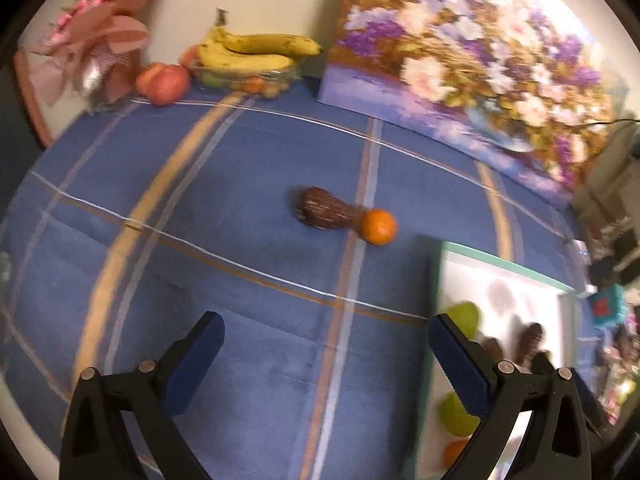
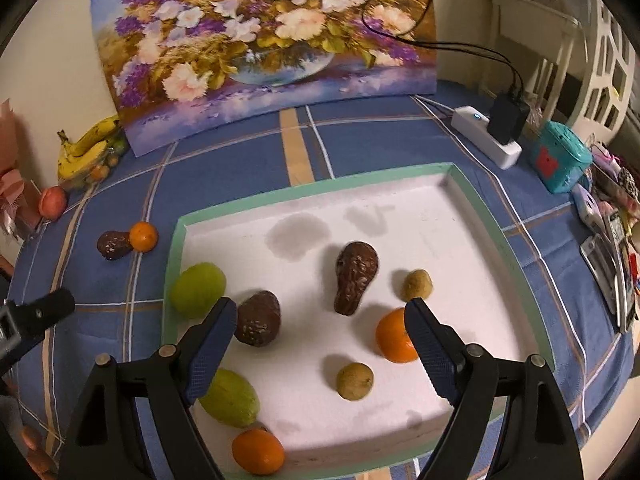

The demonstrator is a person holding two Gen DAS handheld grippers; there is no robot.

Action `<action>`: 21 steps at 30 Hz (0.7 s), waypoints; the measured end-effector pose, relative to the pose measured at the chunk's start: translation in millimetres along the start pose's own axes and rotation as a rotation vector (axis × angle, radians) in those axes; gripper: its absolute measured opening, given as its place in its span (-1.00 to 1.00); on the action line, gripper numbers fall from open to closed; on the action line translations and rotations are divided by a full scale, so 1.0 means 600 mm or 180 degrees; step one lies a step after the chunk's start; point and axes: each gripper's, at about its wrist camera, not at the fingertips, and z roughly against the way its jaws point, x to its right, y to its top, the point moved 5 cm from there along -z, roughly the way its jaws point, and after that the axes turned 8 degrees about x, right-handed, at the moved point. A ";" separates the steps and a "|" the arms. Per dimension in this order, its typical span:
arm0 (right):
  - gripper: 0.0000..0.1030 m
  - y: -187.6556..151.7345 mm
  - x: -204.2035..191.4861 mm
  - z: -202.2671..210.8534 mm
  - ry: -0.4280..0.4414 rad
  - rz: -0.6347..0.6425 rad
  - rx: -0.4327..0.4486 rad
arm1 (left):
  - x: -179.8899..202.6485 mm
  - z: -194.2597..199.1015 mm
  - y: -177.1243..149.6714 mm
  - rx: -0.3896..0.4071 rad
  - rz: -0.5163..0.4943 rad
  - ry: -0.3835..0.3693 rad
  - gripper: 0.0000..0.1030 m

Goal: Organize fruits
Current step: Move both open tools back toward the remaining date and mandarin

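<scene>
- L gripper point(image 1: 322, 354): jaws spread wide, nothing held; hovered over the blue plaid cloth point(image 1: 240, 280), w/ tray edge at its right.
- Ahead of L gripper, far-centre on cloth: dark avocado point(image 1: 324, 211) seen touching a small orange point(image 1: 378, 226); both outside the tray.
- R gripper point(image 2: 320, 344): released, nothing btwn fingers; held above the tray's near half.
- White tray w/ green rim point(image 2: 472, 192): two brown avocados inside (near-left point(image 2: 258, 318), centre point(image 2: 355, 276)), two oranges (right point(image 2: 394, 336), near edge point(image 2: 258, 451)), two small tan fruits ( point(image 2: 417, 284), point(image 2: 355, 381)).
- Two green fruits along tray's left side: one at the rim point(image 2: 197, 289), one nearer point(image 2: 230, 398).
- Far left, by wall: banana bunch point(image 1: 252, 50) on a bowl, a peach point(image 1: 163, 83) beside it.
- Flower painting point(image 2: 260, 40) leaned at far edge; power strip point(image 2: 486, 136) & teal box point(image 2: 560, 156) at far right.
</scene>
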 end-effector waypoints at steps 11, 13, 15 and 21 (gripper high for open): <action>0.67 -0.003 -0.039 -0.026 0.0091 0.0265 -0.0150 | -0.004 -0.047 0.007 -0.0343 0.0157 -0.0034 1.00; 0.67 -0.006 -0.041 -0.035 0.0058 0.0294 -0.0221 | -0.002 -0.049 0.010 -0.0306 0.0170 -0.0082 1.00; 0.67 -0.007 -0.041 -0.042 0.0078 0.0251 -0.0275 | -0.003 -0.052 0.014 -0.0269 0.0185 -0.0077 1.00; 0.67 -0.001 -0.049 -0.052 0.0095 0.0204 -0.0300 | -0.029 -0.058 0.034 -0.0175 0.0139 -0.0058 1.00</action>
